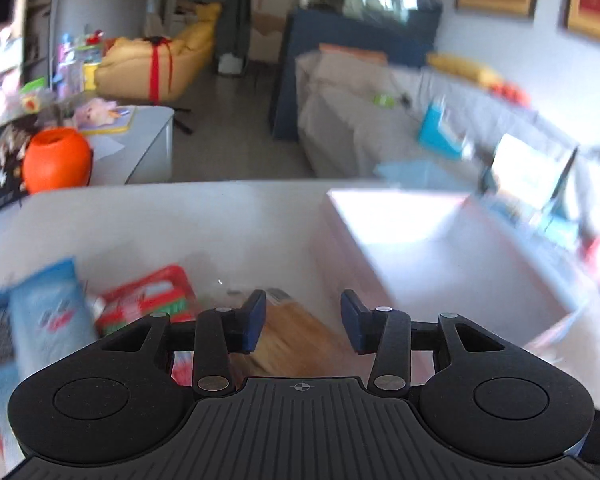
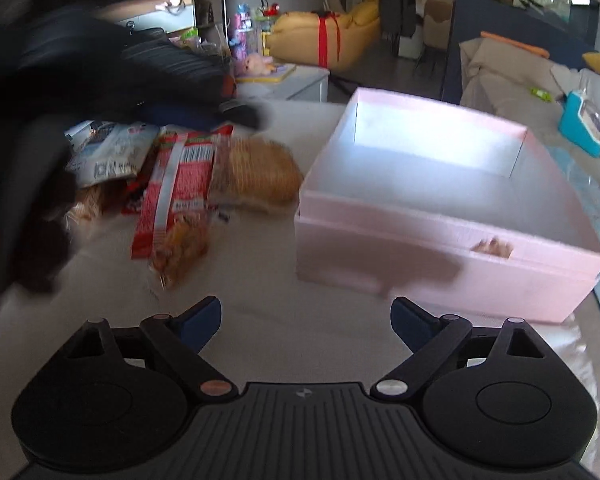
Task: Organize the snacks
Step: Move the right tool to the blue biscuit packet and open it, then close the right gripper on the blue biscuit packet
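A pile of snacks lies on the white table left of an open pink box point(image 2: 440, 240). It holds a red packet point(image 2: 172, 184), a pale blue packet point(image 2: 108, 152), a golden bread packet point(image 2: 256, 176) and a clear bag of orange snacks point(image 2: 180, 248). My left gripper point(image 1: 304, 318) hovers over the bread packet point(image 1: 296, 340) with its jaws part open and nothing pressed between the pads. In the right wrist view it is only a dark blur above the pile. My right gripper point(image 2: 306, 320) stands wide open over bare table, in front of the box. A brown snack point(image 2: 494, 247) shows inside the box's near wall.
An orange pot point(image 1: 56, 160) and a cluttered low white table point(image 1: 140, 140) stand beyond the table's far left. A grey sofa point(image 1: 360, 120) with a teal item point(image 2: 584, 124) lies behind the box. A yellow seat point(image 2: 332, 36) stands far back.
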